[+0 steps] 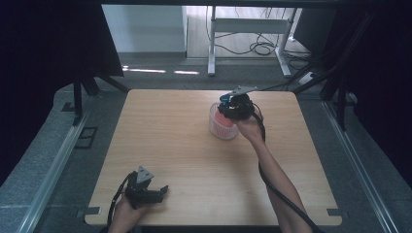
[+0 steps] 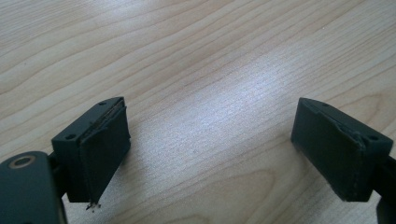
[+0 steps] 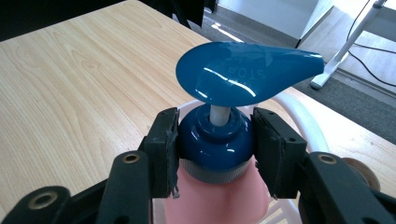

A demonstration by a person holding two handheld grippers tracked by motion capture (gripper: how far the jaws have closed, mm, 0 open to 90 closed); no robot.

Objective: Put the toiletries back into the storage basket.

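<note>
Bottle [image 3: 219,196], pink with a blue pump [image 3: 243,72], hangs in or just above a clear tub [image 1: 222,127] at about one o'clock on the counter [image 1: 184,145]; how deep it sits in the tub I cannot tell. The right gripper [image 3: 215,140] has its fingers [image 3: 163,149] closed on the blue collar under the pump head, pads pressing both sides. The collar is round, glossy and narrower toward the top, so the likeliest failure is the pads sliding up it, letting the bottle drop or swing. A tilted bottle could catch the tub's rim and tip or drag the light tub toward the far edge, which is near at twelve o'clock. Pressing down on the pump head could squirt liquid. The left gripper [image 2: 210,154] rests at seven o'clock, well apart, fingers wide open over bare wood, holding nothing, so nothing steadies the tub if it shifts.
</note>
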